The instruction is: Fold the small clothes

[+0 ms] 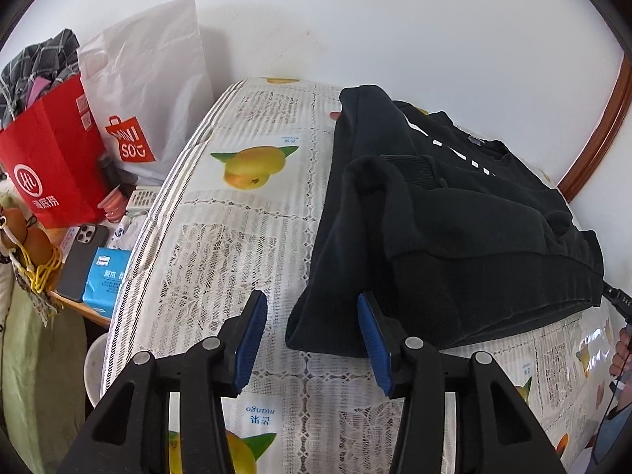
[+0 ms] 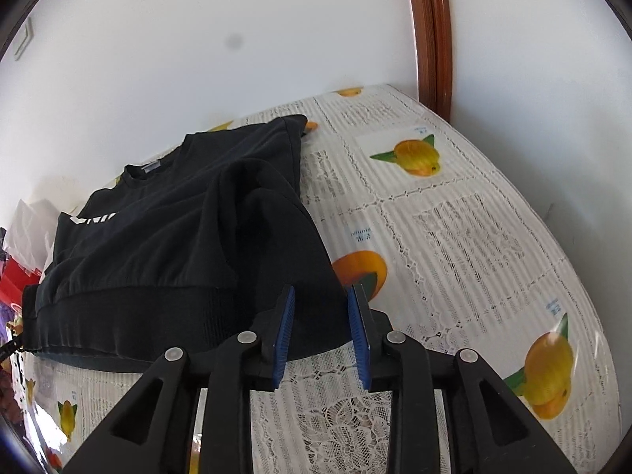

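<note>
Lying flat on surface (image 1: pixel 245 237), black sweatshirt (image 1: pixel 454 229) has sleeves folded in, hem nearest both tools. Left hand-held gripper (image 1: pixel 312 339) & right hand-held gripper (image 2: pixel 320 333) jaws apart, empty, w/ hem corners just ahead, prob. for next fold.

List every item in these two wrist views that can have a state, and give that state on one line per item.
black sweatshirt: lying on the table, sleeves folded in over the body
left hand-held gripper: open, holding nothing
right hand-held gripper: open, sweatshirt corner between its pads, not pinched
red paper bag: upright, stuffed with clothes
phone: face down
tablecloth: spread flat
</note>
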{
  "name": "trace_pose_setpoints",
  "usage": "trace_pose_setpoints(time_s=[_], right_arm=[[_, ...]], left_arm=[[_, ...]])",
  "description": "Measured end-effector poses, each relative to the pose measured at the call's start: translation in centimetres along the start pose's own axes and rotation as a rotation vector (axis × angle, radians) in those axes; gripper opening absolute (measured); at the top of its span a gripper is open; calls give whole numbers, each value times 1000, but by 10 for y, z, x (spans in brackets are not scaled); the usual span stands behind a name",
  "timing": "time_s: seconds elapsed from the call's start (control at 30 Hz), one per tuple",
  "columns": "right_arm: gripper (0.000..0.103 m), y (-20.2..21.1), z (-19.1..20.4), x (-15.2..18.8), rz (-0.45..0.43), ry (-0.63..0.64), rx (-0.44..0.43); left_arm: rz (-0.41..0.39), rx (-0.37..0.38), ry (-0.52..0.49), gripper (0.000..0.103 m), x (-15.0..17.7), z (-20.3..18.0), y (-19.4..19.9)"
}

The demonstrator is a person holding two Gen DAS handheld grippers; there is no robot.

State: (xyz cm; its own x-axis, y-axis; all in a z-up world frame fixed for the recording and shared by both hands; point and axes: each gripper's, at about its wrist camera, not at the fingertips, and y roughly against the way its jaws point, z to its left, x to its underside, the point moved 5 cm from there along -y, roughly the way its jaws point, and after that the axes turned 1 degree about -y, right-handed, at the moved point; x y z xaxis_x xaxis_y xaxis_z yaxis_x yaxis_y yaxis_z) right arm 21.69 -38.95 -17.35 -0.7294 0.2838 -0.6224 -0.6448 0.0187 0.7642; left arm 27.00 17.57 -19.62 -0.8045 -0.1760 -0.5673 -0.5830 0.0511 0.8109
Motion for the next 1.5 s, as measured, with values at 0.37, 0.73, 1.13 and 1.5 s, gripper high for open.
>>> trace_pose_setpoints(time_s=[0.37, 0.73, 1.13, 1.5], right_arm=[[22, -23, 5, -3, 14, -9, -40], [7, 1, 2, 10, -20, -8, -33], [7, 63, -19, 68, -27, 51, 33], [14, 115, -31, 96, -56, 24, 82]], left_arm=[[49, 64, -12, 49, -2, -13, -32], [48, 105, -22, 12, 14, -17, -6], [66, 137, -42, 12, 80, -24, 40], [62, 95, -35, 35, 103, -25, 62]])
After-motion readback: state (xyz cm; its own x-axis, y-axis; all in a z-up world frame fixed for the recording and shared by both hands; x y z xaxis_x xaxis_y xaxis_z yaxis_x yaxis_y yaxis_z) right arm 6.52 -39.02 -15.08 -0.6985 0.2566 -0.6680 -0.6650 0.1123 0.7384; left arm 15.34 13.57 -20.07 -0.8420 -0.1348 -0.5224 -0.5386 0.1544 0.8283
